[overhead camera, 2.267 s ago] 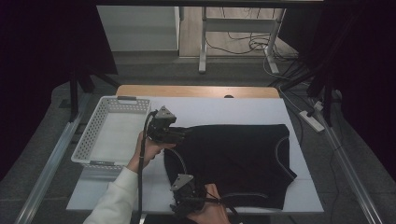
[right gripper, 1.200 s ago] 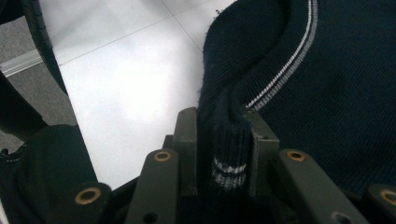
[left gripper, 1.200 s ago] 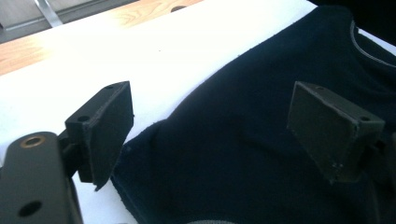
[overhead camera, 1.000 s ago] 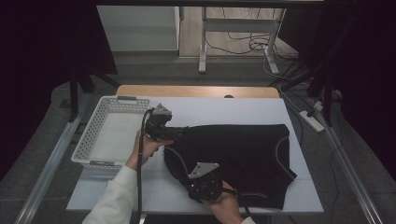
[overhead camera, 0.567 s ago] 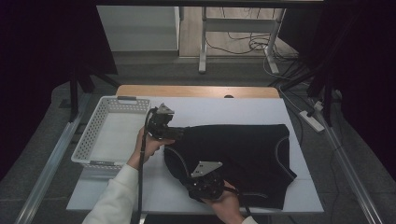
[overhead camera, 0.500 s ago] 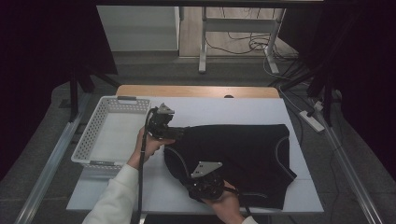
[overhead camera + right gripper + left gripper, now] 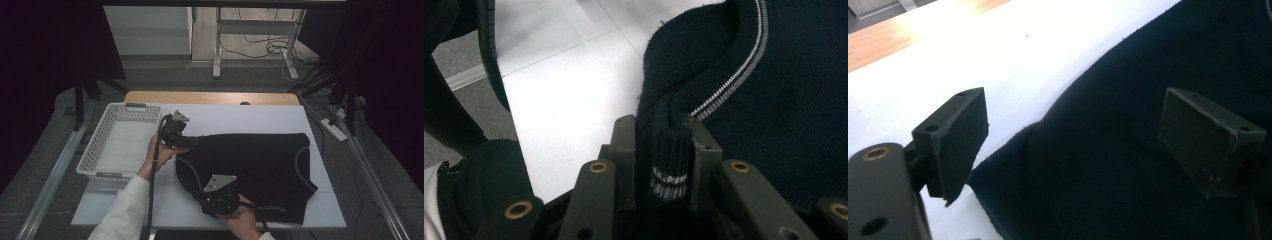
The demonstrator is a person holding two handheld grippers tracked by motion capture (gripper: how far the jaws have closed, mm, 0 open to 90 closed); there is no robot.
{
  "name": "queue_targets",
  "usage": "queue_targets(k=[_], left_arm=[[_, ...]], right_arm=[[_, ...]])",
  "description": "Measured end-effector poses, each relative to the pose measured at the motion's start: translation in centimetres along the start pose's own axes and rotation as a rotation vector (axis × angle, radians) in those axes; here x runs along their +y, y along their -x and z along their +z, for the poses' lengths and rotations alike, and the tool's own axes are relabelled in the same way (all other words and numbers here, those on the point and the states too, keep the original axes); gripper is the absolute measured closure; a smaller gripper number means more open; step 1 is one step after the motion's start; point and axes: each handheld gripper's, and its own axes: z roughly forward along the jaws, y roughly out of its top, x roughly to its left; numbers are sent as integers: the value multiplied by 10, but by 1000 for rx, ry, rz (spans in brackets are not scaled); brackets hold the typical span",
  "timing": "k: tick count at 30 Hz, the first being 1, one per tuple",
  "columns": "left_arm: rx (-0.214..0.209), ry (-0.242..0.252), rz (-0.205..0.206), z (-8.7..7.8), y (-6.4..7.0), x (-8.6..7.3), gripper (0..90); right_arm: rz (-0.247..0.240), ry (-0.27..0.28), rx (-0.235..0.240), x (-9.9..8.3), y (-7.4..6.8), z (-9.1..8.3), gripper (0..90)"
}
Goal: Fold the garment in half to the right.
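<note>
High view: a white table [image 7: 240, 117] with a bare wooden strip along its far edge stands on a grey floor, with dark curtains at both sides, cables [image 7: 272, 47] on the floor at 12 o'clock and a power strip [image 7: 334, 129] at 3 o'clock. A white perforated plastic basket [image 7: 100, 145] sits at 9 o'clock on the table. A dark sweater [image 7: 260, 165] lies flat across the centre and right of the surface. The left gripper [image 7: 186, 142] hovers at the sweater's 10 o'clock corner; the right gripper [image 7: 212, 195], topped by a grey three-cornered plate, is at its 7 o'clock edge.

The left gripper view adds what the overhead cannot resolve: the two black block-shaped jaws stand wide apart, released, one over the bright tabletop, the other over the fabric, with the sweater's soft, slightly frayed edge [image 7: 1013, 145] between them.

The right gripper view shows the knit close up: ribbed navy wool with a thin double white stripe [image 7: 734, 75] following a curved hem. The jaws are clenched on a bunched fold of that ribbed hem [image 7: 666, 165], pinching it upright between the metal pads.
</note>
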Motion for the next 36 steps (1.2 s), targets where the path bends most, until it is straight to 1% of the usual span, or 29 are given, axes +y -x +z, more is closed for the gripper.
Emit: queue_targets(k=[2, 3, 5, 7, 9, 10, 13, 14, 16, 19, 24, 26, 27, 29, 33, 34, 36], left_arm=[[6, -5, 5, 0, 1, 1, 135], [23, -12, 12, 0, 1, 2, 136], [40, -19, 20, 0, 0, 3, 137], [41, -22, 12, 0, -2, 7, 138], [57, -35, 22, 1, -4, 10, 139], [61, -39, 19, 2, -5, 12, 137], [53, -48, 1, 7, -10, 15, 137], [50, -50, 1, 8, -10, 16, 137], [61, -70, 14, 13, -10, 17, 134], [66, -101, 12, 23, -14, 16, 129], [76, -130, -12, 32, -24, 12, 129], [65, -134, -41, 35, -29, 10, 131], [61, -134, -46, 36, -31, 9, 134], [75, -149, -40, 38, -33, 9, 136], [85, -170, -46, 43, -37, 7, 141], [81, -175, -47, 45, -37, 7, 142], [83, -188, -34, 47, -37, 8, 143]], right_arm=[[-3, 2, -1, 0, 0, 0, 705], [-4, 1, 0, 0, 0, 0, 705], [-3, -1, -2, -1, 0, 0, 705], [-2, -1, 0, -1, 0, 1, 705], [-2, -4, 1, -1, -1, 2, 705], [-1, -3, 2, -1, -1, 3, 705], [-1, -5, 1, -2, -1, 3, 704], [-1, -3, 0, -2, -1, 3, 705], [-3, -3, -2, -2, -1, 3, 705], [2, 2, 0, -2, -1, 3, 704], [0, -2, 0, -3, -1, 4, 704], [3, -3, 0, -3, -1, 4, 704], [4, -4, 0, -3, -1, 5, 704], [3, -4, -2, -4, -2, 5, 704], [2, -3, -4, -4, -2, 5, 704], [2, -3, -4, -4, -2, 5, 704], [2, -5, -4, -4, -2, 6, 704]])
